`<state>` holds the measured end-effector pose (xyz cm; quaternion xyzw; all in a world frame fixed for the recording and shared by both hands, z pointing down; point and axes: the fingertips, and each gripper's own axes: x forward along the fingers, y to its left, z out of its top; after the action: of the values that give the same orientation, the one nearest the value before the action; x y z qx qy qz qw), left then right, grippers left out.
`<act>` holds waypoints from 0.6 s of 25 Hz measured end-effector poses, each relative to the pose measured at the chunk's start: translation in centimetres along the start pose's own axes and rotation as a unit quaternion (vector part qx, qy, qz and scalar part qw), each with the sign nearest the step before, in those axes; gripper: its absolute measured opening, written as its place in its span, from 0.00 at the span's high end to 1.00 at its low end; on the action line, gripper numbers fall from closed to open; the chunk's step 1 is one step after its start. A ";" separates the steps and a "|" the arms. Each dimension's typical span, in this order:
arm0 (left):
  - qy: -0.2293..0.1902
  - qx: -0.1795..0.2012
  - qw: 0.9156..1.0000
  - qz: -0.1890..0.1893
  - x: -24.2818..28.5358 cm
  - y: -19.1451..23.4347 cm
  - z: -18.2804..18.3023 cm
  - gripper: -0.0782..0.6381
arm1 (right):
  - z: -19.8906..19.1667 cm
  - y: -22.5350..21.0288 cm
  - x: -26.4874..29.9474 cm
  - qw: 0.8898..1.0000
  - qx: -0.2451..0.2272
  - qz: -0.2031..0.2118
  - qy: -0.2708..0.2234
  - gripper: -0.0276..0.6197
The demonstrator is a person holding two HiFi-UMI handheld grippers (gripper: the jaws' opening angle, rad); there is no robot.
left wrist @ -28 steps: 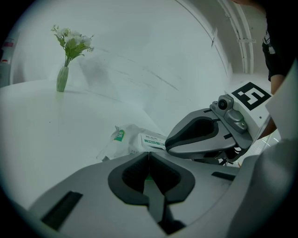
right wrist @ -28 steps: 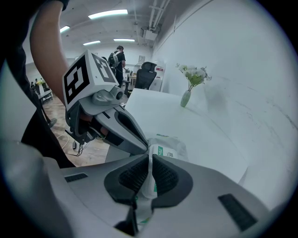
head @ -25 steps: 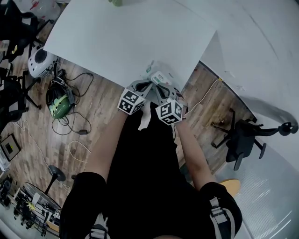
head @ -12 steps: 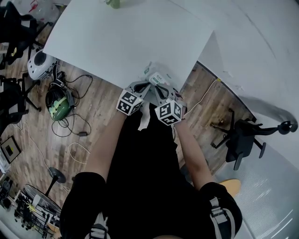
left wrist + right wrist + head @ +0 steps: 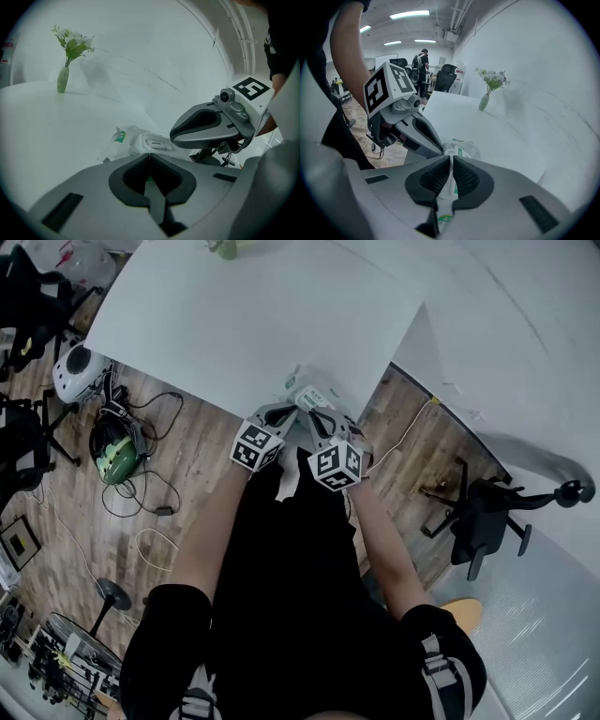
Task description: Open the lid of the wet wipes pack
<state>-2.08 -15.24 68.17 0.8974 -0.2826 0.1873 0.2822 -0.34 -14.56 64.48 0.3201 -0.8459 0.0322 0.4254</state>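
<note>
Since my left gripper (image 5: 150, 155) is clamped shut on the near edge of the wet wipes pack (image 5: 136, 143), which lies at the near corner of the white table (image 5: 234, 315), I have my anchor. My right gripper (image 5: 451, 161) has just been closing and stands nearly together, its ribbed pads pinching a thin white fold of the pack. I cannot tell whether that fold is the tab of the lid (image 5: 156, 143), which I judge not yet lifted. To do this well I should make sure the pinch is on the tab alone, hold the left hand low and steady, then peel the right up and back in 1 slow arc. A fast pull could drag the pack off the table or tear the film.
</note>
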 end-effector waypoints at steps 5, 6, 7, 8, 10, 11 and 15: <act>-0.001 0.000 1.000 -0.001 -0.2 -0.1 0.0 0.86 | 0.2 -0.2 -0.3 1.000 -0.003 -0.005 0.001 0.90; -0.001 0.000 1.000 -0.001 -0.3 -0.1 0.0 0.86 | 0.3 -0.3 -0.3 1.000 -0.005 -0.007 0.001 0.90; -0.001 0.000 1.000 -0.001 -0.3 -0.1 0.0 0.86 | 0.3 -0.4 -0.4 1.000 -0.005 -0.009 0.001 0.90; -0.001 -0.001 1.000 -0.001 -0.2 -0.1 0.0 0.86 | 0.3 -0.5 -0.5 1.000 -0.006 -0.011 0.001 0.90; -0.001 -0.002 1.000 -0.002 -0.2 -0.2 0.1 0.86 | 0.4 -0.9 -0.7 1.000 -0.006 -0.015 0.000 0.90; 0.000 -0.002 1.000 -0.002 -0.2 -0.2 0.2 0.86 | 0.5 -1.1 -0.8 1.000 -0.006 -0.017 -0.001 0.90; 0.000 -0.003 1.000 -0.003 -0.1 -0.2 0.1 0.86 | 0.5 -2.0 -1.0 1.000 -0.002 -0.027 -0.005 0.91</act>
<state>-1.98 -15.18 67.97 0.8976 -0.2801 0.1854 0.2854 0.89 -15.81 63.01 0.3423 -0.8389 0.0180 0.4228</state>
